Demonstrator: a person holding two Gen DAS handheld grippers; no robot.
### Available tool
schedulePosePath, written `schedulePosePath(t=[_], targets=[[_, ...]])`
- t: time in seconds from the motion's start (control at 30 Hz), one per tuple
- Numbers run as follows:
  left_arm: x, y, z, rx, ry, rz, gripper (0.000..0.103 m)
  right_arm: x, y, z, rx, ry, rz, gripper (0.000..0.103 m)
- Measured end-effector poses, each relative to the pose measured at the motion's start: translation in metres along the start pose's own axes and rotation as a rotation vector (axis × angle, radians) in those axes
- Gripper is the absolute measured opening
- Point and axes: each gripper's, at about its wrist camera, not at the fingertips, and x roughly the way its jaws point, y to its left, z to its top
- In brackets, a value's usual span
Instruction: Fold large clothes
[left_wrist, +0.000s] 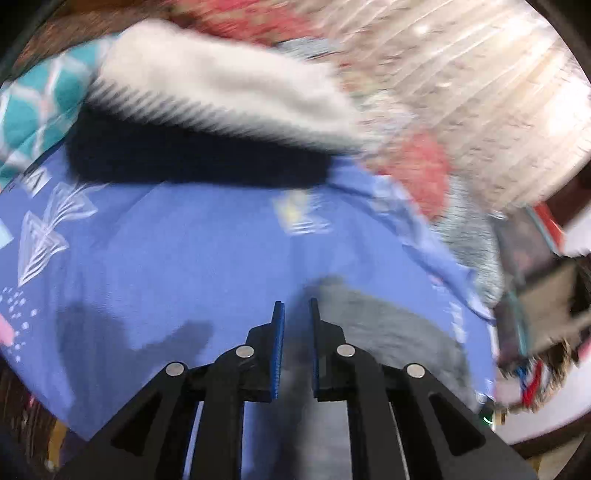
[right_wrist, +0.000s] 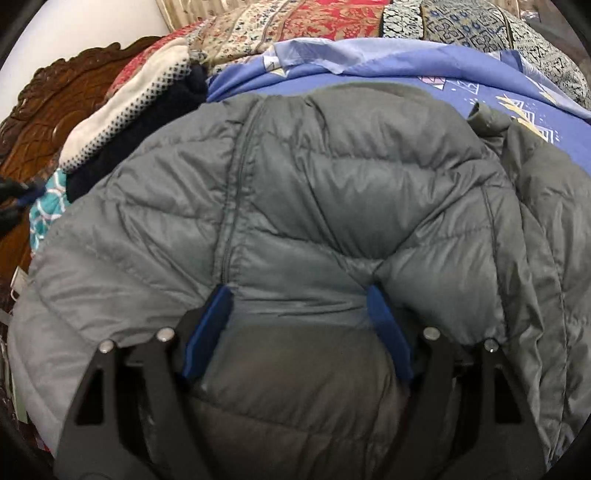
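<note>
**Grey puffer jacket spread on the bed, right tongs wide open over it**

The grey quilted puffer jacket (right_wrist: 314, 206) is lying flat-ish on a blue patterned bedsheet (right_wrist: 424, 70), filling most of the right wrist view. A long seam or zip line runs from near the camera up and away toward the far edge, so the long axis seems to point away from the right gripper; I can't tell which end is the collar. One puffy part bunches up on the right side, probably a sleeve.

The right gripper (right_wrist: 301, 295) has its blue-padded fingers spread wide with jacket fabric bulging between them, pads resting against the quilting, not clamped.

The left gripper (left_wrist: 295, 310) is over the blue sheet (left_wrist: 184, 240), jaws nearly together with a narrow gap and nothing in it. That view is motion-blurred. A grey patch of the jacket (left_wrist: 388, 325) sits just right of its fingertips.

Beyond the jacket to the left there's a folded white-and-navy knit sweater (right_wrist: 140, 103), a teal patterned cloth (right_wrist: 48, 210), and a carved wooden headboard (right_wrist: 55, 107). A red floral bedspread (right_wrist: 314, 18) lies at the far side.
</note>
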Motion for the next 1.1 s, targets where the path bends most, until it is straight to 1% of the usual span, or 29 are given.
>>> schedulePosePath(t=[0.07,0.1,0.13,0.2,0.23,0.3,0.33,0.37,0.4,0.47,0.5,0.53,0.57,0.6,0.63,0.67,0.73,0.83,0.9,0.97,1.03,1.07,1.1], targets=[[0.002,-0.042,-0.014,0.136,0.006,-0.046,0.034,-0.003,0.003,0.0,-0.002,0.001,0.004,0.074],[0.007,-0.058,-0.021,0.183,0.02,-0.064,0.034,-0.002,0.004,0.0,-0.001,0.003,0.007,0.074],[0.018,-0.08,-0.034,0.251,0.048,-0.087,0.034,-0.009,0.004,0.002,0.012,0.003,0.016,0.074],[0.042,-0.106,-0.058,0.348,0.092,-0.089,0.034,-0.027,0.002,0.008,0.054,-0.036,0.062,0.074],[0.052,-0.112,-0.064,0.363,0.109,-0.085,0.034,-0.042,0.002,0.012,0.064,-0.08,0.084,0.074],[0.078,-0.115,-0.08,0.354,0.161,-0.096,0.034,-0.063,-0.001,0.02,0.051,-0.148,0.077,0.074],[0.087,-0.114,-0.084,0.355,0.173,-0.08,0.034,-0.072,-0.007,0.024,0.052,-0.172,0.063,0.074],[0.099,-0.111,-0.087,0.355,0.188,-0.047,0.034,-0.075,-0.017,0.028,0.067,-0.179,0.048,0.074],[0.111,-0.105,-0.09,0.349,0.207,-0.019,0.034,-0.075,-0.028,0.03,0.09,-0.177,0.033,0.074],[0.121,-0.091,-0.091,0.35,0.205,-0.017,0.034,-0.068,-0.063,0.034,0.167,-0.158,0.008,0.074],[0.124,-0.086,-0.094,0.364,0.195,-0.026,0.034,-0.053,-0.088,0.034,0.223,-0.103,-0.008,0.074],[0.126,-0.081,-0.095,0.376,0.189,-0.04,0.034,-0.042,-0.105,0.031,0.258,-0.068,-0.004,0.066],[0.13,-0.078,-0.099,0.394,0.182,-0.061,0.033,-0.032,-0.121,0.026,0.298,-0.064,0.029,0.061],[0.136,-0.071,-0.104,0.418,0.174,-0.09,0.033,-0.026,-0.128,0.023,0.325,-0.078,0.065,0.061],[0.14,-0.068,-0.106,0.422,0.175,-0.098,0.029,-0.022,-0.132,0.021,0.337,-0.087,0.082,0.061],[0.145,-0.064,-0.105,0.401,0.186,-0.104,0.027,-0.018,-0.132,0.02,0.34,-0.092,0.089,0.061],[0.156,-0.062,-0.102,0.354,0.209,-0.129,0.027,-0.01,-0.131,0.02,0.336,-0.105,0.08,0.061],[0.164,-0.064,-0.102,0.366,0.224,-0.115,0.027,-0.006,-0.133,0.023,0.341,-0.101,0.083,0.061],[0.164,-0.064,-0.103,0.367,0.232,-0.114,0.027,-0.007,-0.13,0.026,0.324,-0.09,0.067,0.061],[0.161,-0.067,-0.098,0.362,0.251,-0.099,0.027,-0.013,-0.123,0.031,0.298,-0.072,0.041,0.062],[0.149,-0.071,-0.095,0.363,0.261,-0.064,0.027,-0.027,-0.114,0.03,0.283,-0.066,0.024,0.063],[0.14,-0.072,-0.093,0.358,0.255,-0.05,0.027,-0.038,-0.112,0.028,0.289,-0.083,0.035,0.065],[0.125,-0.072,-0.089,0.352,0.231,-0.052,0.027,-0.048,-0.112,0.025,0.294,-0.107,0.055,0.065]])
